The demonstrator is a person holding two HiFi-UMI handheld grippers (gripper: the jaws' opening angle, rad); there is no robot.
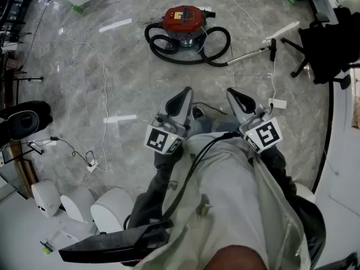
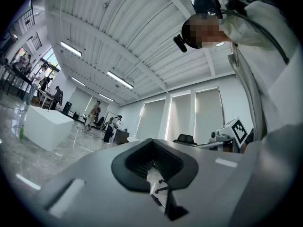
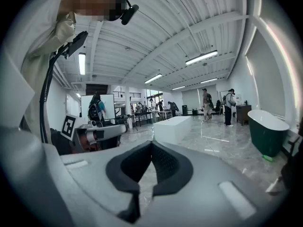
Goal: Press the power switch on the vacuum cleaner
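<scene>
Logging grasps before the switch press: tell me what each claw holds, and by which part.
Nothing is held. The left claw and right claw are both shut with nothing between their jaws; the vacuum cleaner stands apart from both.

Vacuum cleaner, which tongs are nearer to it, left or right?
Left, slightly. The left tongs point almost straight at the vacuum cleaner; the right tongs sit off to its right, both far off.

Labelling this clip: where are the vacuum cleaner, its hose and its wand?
vacuum cleaner (image 1: 183, 20), head view, on its red top.
hose (image 1: 158, 50), head view, on the black loop's lower left.
wand (image 1: 250, 54), head view, on the middle of the metal tube.
</scene>
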